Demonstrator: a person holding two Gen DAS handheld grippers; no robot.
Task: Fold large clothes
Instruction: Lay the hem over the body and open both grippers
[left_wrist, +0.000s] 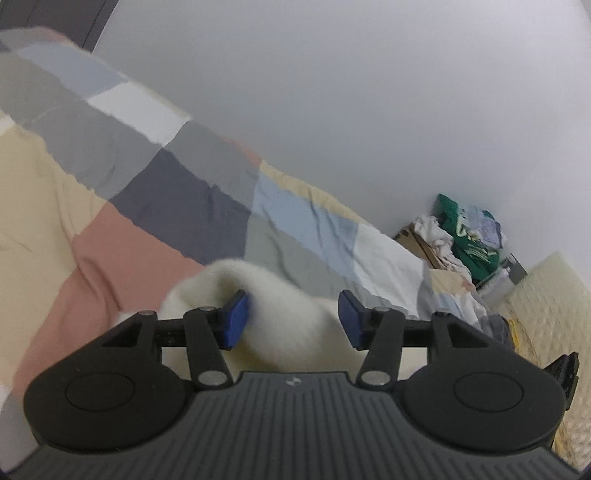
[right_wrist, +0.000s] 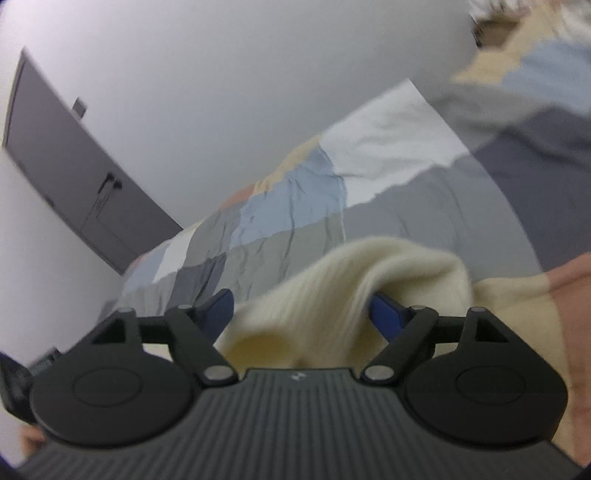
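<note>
jaws of the left gripper (left_wrist: 293, 319) are standing partly apart, with a bunched fold of the cream-white fuzzy knit garment (left_wrist: 280, 317) lying between the blue pads; the left pad is touching the knit, the right pad is standing clear of it, so nothing is being pinched. jaws of the right gripper (right_wrist: 301, 314) are gaping wider, and the same cream ribbed knit garment (right_wrist: 332, 295) is humping up between them; its fold is draping over the right-hand blue pad and partly hiding it, while the left-hand pad is sitting just beside the cloth, apparently not pressing.

both views are blurring, and each gripper body is covering the lower part of the garment, so its full outline, its long axis and which way it is pointing cannot be told. the visible ribs in the right wrist view are running diagonally, rising toward the right.

the garment is lying on a bed covered by a patchwork quilt in grey, blue, pink, cream and white (left_wrist: 155, 192), against a plain white wall (left_wrist: 369, 92). a heap of clothes with a green item (left_wrist: 467, 236) is sitting beyond the bed's corner.
</note>
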